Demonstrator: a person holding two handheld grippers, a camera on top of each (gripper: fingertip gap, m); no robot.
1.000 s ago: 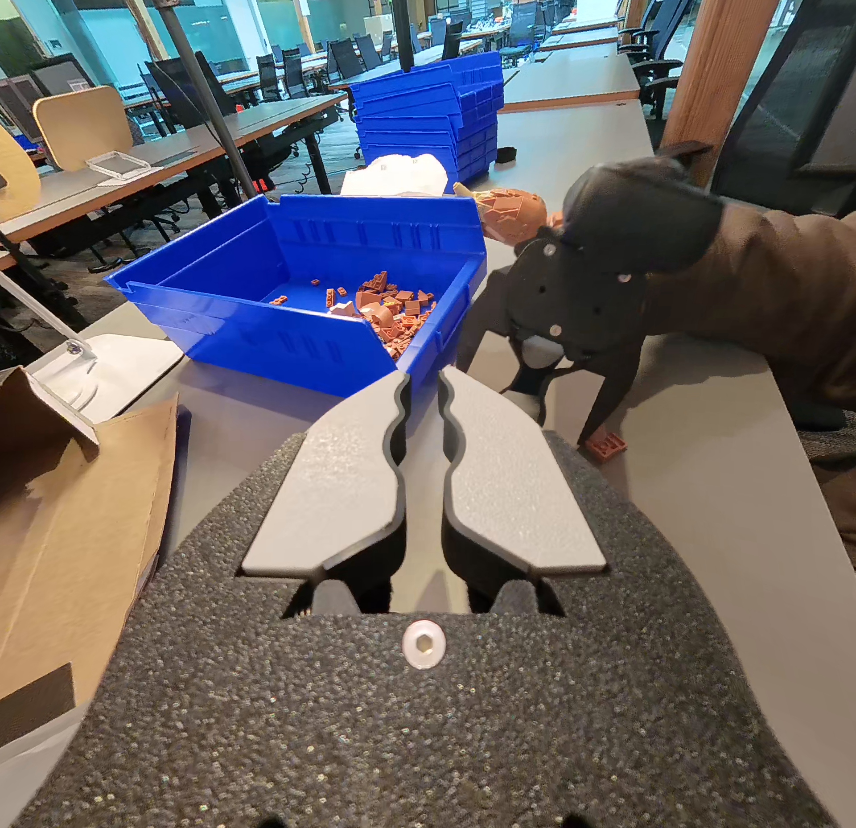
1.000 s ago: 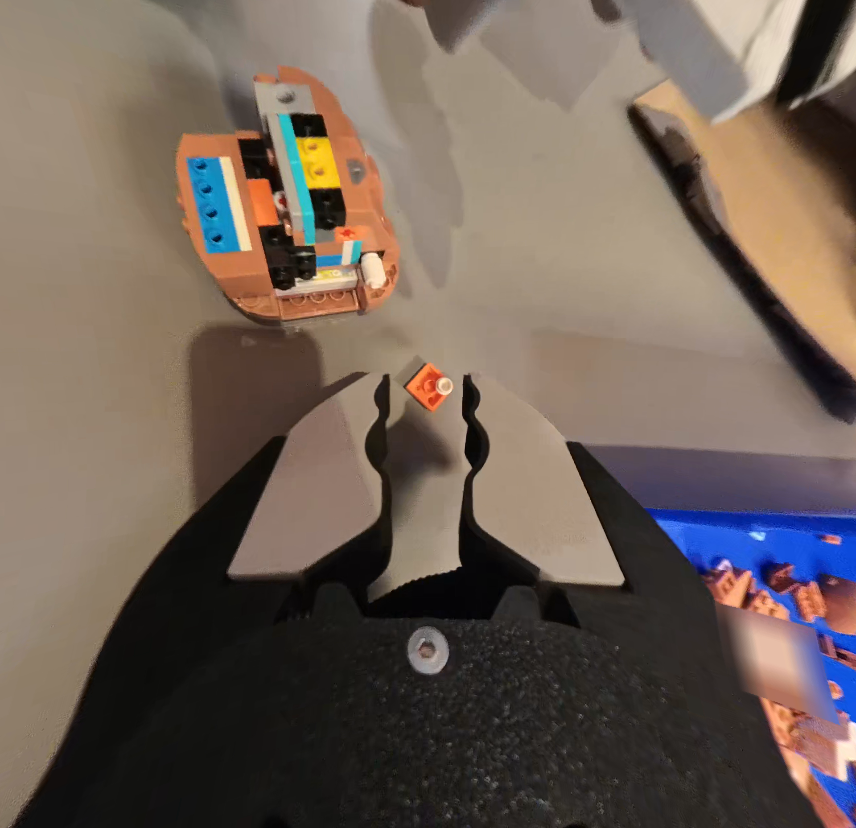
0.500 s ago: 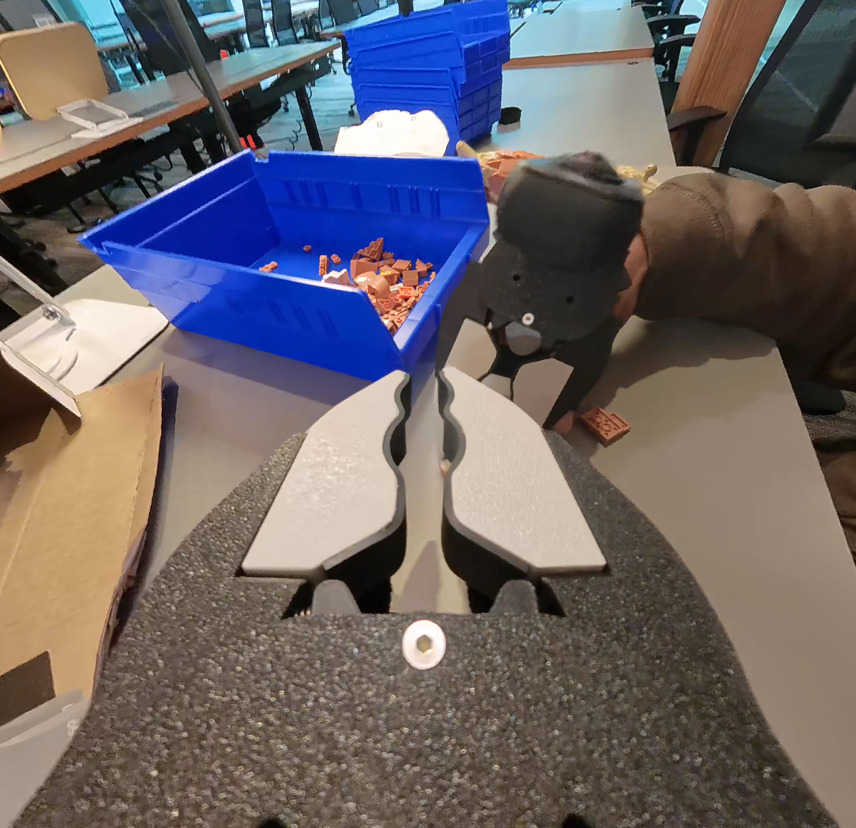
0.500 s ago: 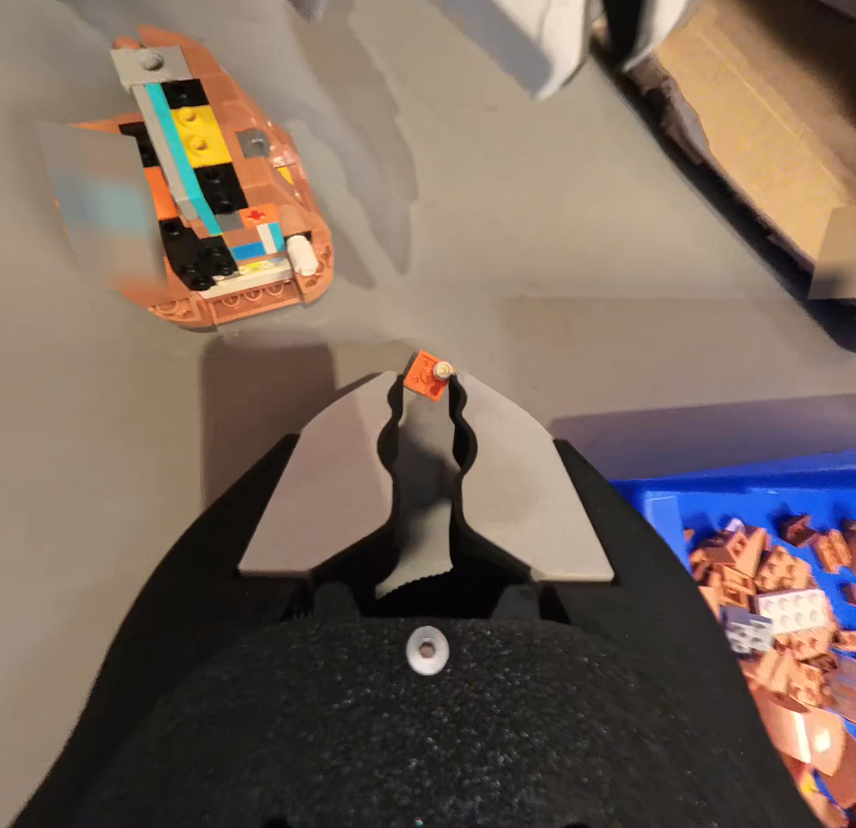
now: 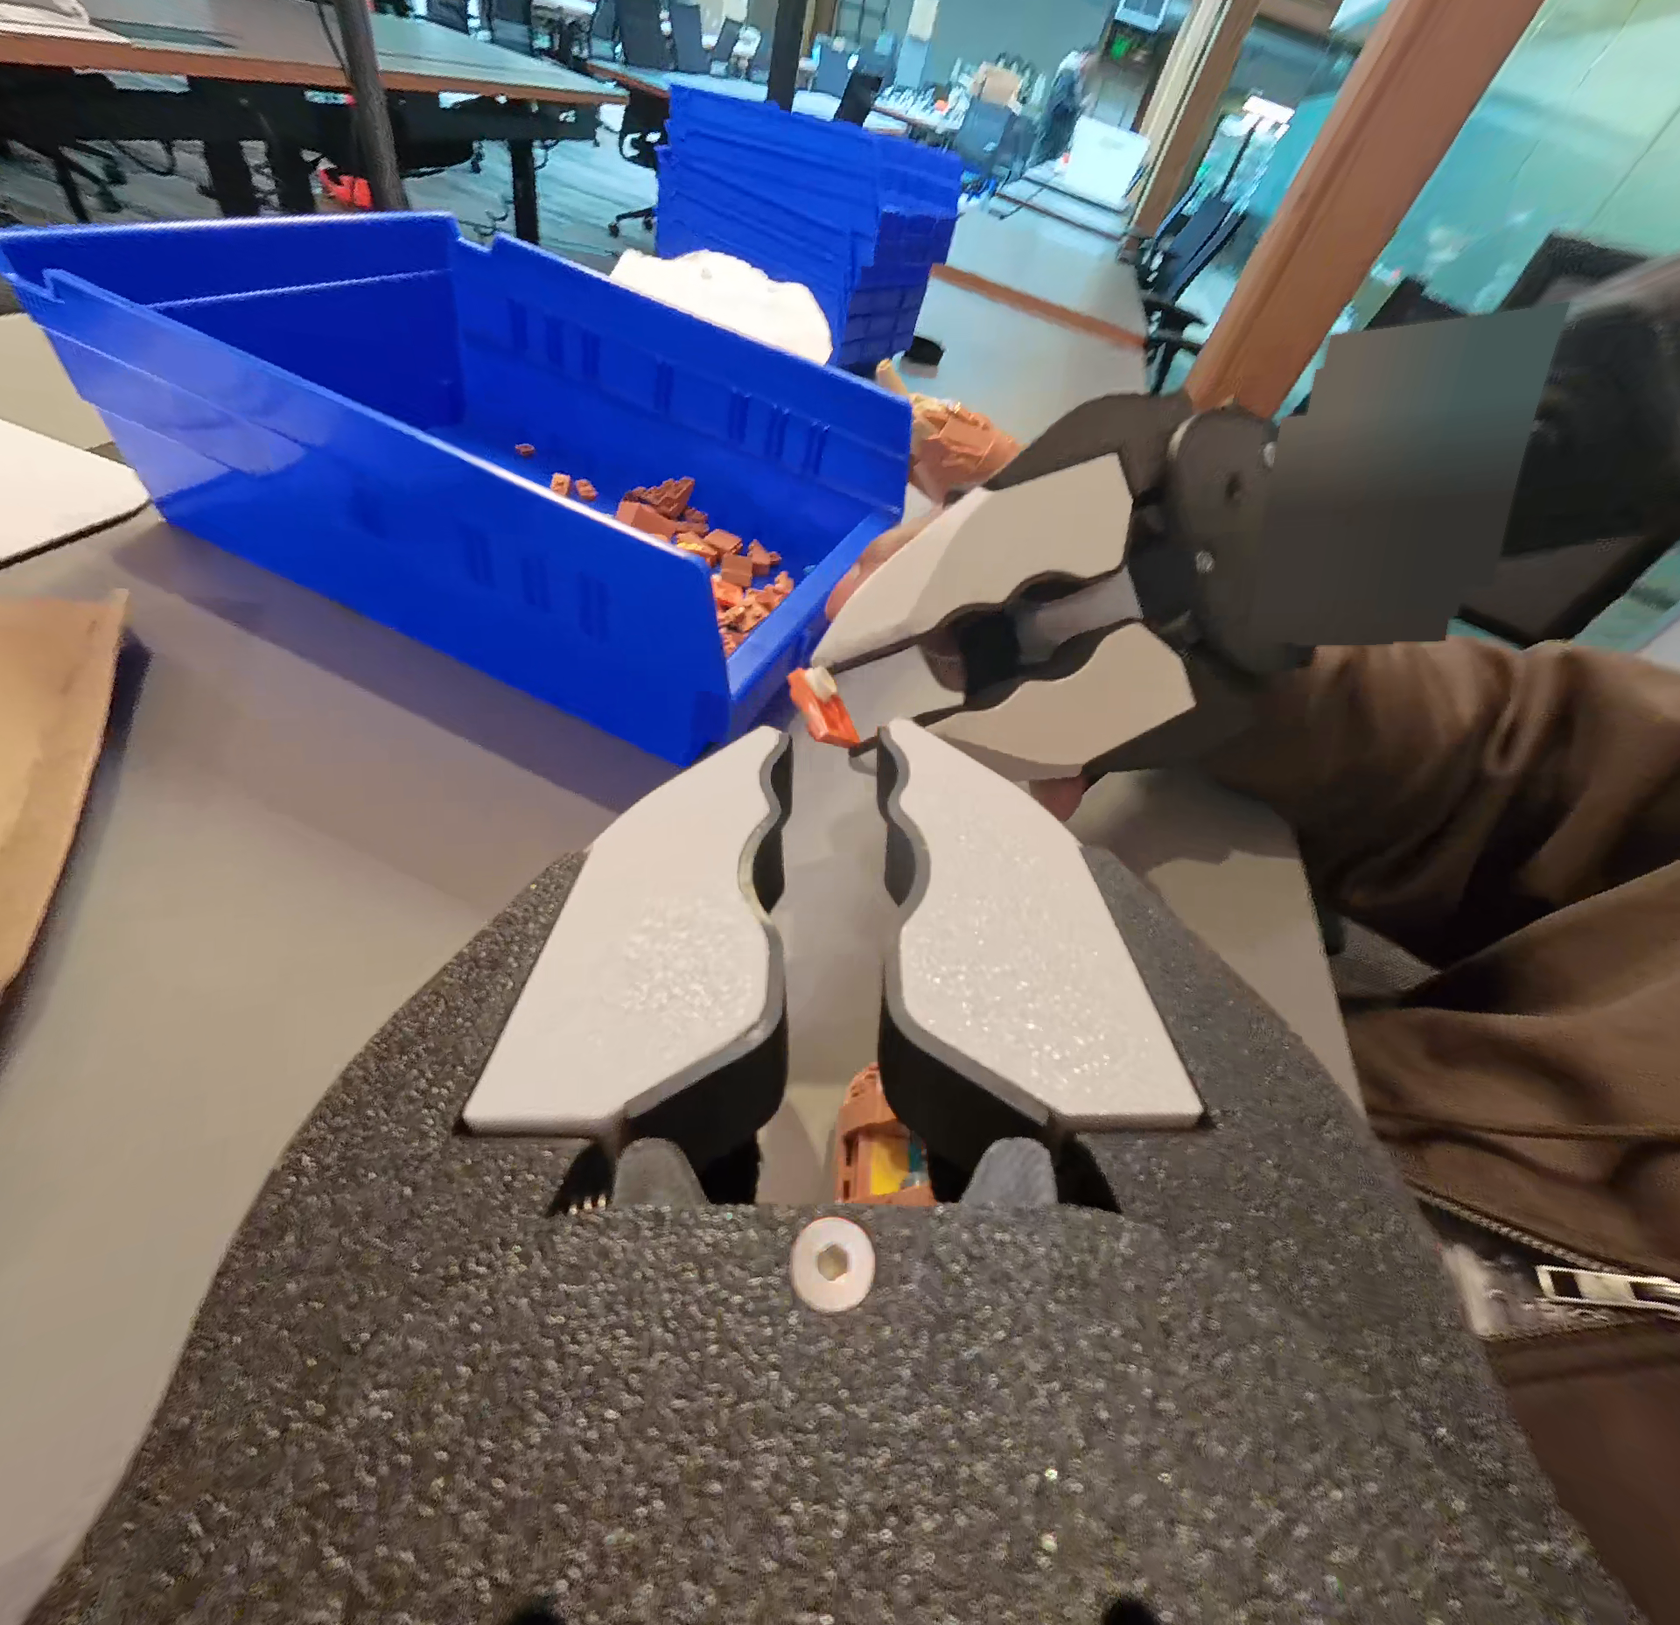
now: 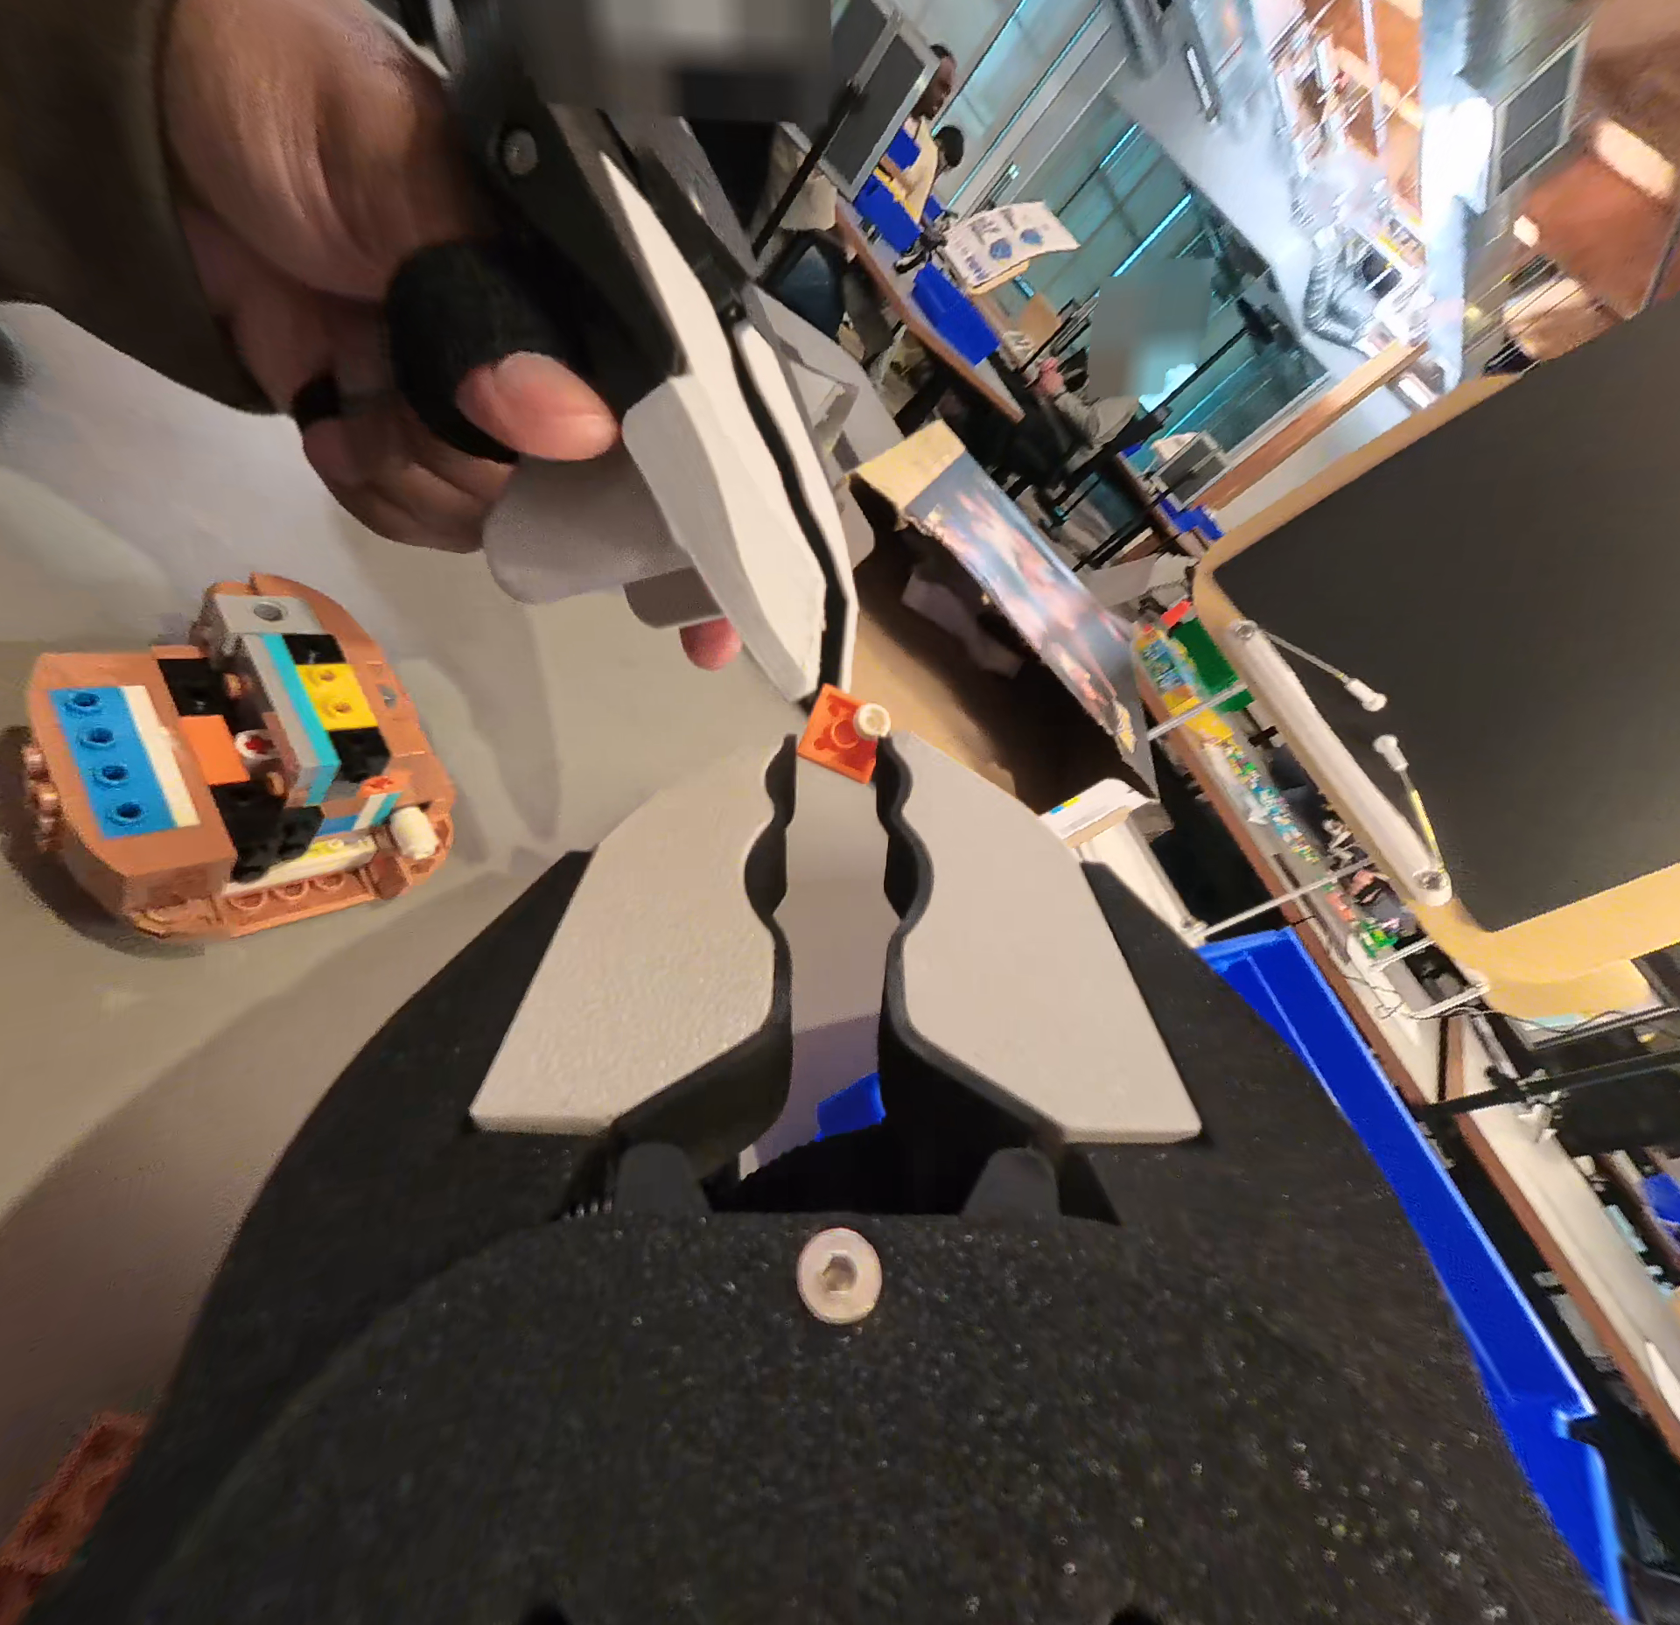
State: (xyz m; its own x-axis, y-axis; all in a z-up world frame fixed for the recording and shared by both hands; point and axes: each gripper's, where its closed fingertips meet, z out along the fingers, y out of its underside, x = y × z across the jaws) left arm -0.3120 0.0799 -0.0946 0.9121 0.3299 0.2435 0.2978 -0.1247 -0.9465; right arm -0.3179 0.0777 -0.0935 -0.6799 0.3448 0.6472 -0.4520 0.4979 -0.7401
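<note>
Above the grey desk [image 5: 273,854], my right claw [image 6: 836,749] pinches a small orange square plate with a white stud [image 6: 838,736]; my left claw [image 5: 832,745], slightly parted and empty, nearly touches it.

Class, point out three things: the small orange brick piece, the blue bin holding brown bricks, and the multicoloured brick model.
orange brick piece [image 6: 835,745], right wrist view, its studded top.
blue bin [image 5: 436,572], left wrist view, near side wall.
brick model [image 6: 227,763], right wrist view, its middle.
</note>
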